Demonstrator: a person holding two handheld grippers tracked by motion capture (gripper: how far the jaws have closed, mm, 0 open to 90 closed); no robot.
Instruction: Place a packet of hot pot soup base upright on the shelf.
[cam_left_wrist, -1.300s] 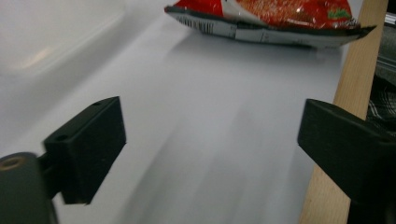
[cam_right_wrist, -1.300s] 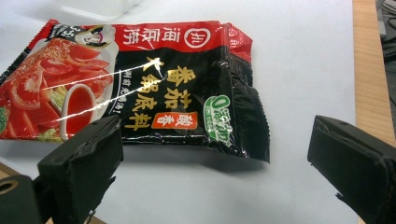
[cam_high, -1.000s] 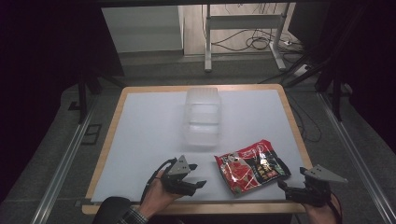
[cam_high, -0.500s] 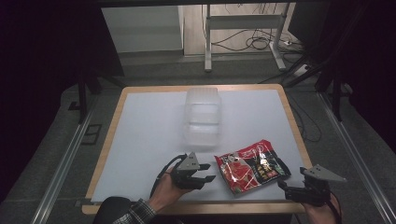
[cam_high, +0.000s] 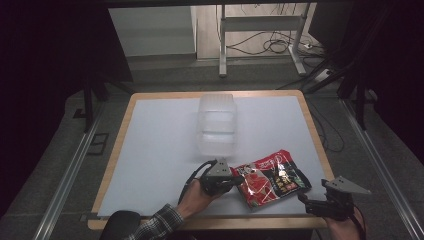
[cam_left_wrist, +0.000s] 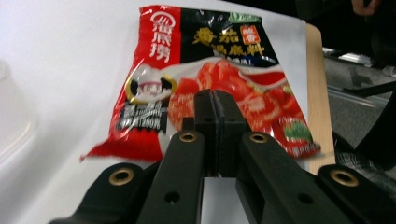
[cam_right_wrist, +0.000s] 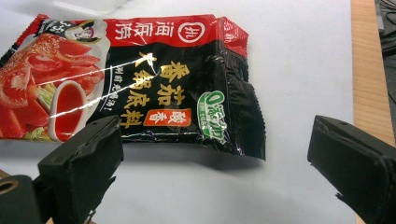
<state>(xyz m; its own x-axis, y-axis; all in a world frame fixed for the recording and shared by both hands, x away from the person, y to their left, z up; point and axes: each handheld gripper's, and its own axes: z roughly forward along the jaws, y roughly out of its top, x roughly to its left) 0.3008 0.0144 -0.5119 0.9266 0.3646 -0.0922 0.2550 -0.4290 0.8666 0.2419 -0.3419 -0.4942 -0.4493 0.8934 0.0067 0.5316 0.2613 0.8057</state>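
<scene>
Sauce packet lies flat at table front edge, long axis running left gripper to right gripper; left nearer, jaws just closed together empty at its near end, right wide open

Red-and-black sauce packet, glossy, crinkled, flat near table's front edge
</scene>
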